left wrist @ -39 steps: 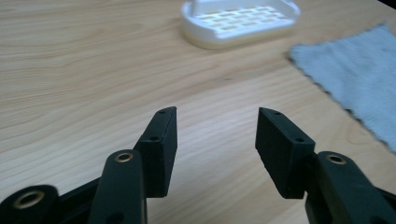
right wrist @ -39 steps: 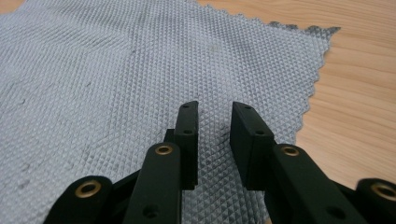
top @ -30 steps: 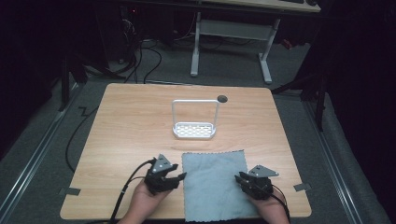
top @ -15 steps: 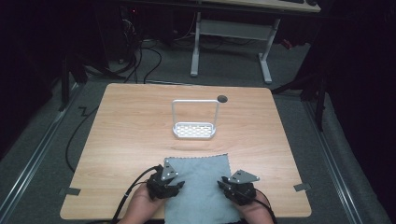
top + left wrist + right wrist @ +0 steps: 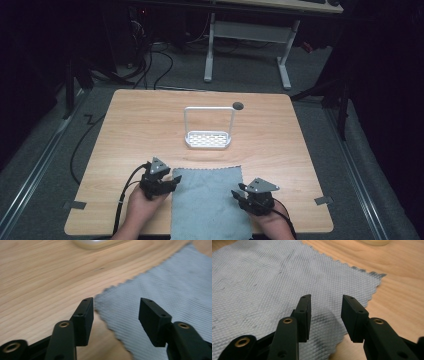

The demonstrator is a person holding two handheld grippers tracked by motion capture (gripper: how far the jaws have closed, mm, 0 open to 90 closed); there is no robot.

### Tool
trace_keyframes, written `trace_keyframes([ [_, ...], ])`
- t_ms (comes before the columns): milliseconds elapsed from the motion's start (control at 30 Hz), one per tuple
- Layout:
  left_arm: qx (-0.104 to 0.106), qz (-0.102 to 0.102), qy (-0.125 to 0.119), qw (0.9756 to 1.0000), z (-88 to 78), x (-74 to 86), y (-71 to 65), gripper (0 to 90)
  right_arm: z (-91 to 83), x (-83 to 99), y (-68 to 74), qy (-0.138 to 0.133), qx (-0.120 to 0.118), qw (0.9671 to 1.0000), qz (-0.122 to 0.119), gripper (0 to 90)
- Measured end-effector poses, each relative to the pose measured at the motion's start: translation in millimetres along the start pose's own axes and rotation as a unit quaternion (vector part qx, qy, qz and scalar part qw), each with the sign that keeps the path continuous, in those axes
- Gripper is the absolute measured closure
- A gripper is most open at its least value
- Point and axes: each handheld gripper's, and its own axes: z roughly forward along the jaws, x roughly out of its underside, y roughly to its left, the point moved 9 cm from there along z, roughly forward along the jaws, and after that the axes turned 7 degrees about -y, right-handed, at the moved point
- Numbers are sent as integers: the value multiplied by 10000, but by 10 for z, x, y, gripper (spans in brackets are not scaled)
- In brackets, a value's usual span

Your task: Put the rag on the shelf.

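Because the grey cloth (image 5: 210,202) lying flat at the table's (image 5: 130,130) near edge looks thin, limp and light, its side edges suit pinching — left gripper (image 5: 116,312) and right gripper (image 5: 325,315) both gape, empty, over them.

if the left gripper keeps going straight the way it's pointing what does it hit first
Most likely the grey cloth: the left gripper has its jaws open, straddling the cloth's near left edge just ahead. Beyond that lies bare wooden table, then the white rack. Its height above the cloth is hard to judge.
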Motion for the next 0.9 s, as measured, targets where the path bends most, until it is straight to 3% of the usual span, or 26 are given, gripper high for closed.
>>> trace_keyframes([
  [67, -3, -98, 32, 9999, 51, -24, 27, 463, 17, -51, -85, 21, 120, 9999, -76, 609],
  [200, -30, -159, 185, 9997, 146, -34, 32, 477, 131, -270, -269, -90, 163, 9997, 127, 577],
  [333, -19, -140, 45, 9999, 169, -15, 13, 566, 270, -391, -407, -84, 263, 9993, 235, 560],
  [467, 88, -132, 19, 9999, 187, -16, -25, 634, 388, -340, -509, -67, 417, 9984, 387, 525],
  [567, 148, -160, -48, 9997, 194, -5, -50, 721, 476, -260, -517, 50, 329, 9975, 620, 494],
  [633, 141, -127, -63, 9998, 193, 1, -45, 786, 511, -236, -520, 126, 422, 9979, 478, 486],
  [733, 217, -280, -73, 9993, 187, 12, -30, 862, 550, -206, -548, 214, 481, 9970, 570, 469],
  [900, 214, -180, -78, 9996, 190, 17, -45, 890, 552, -206, -542, 184, 492, 9972, 535, 508],
])
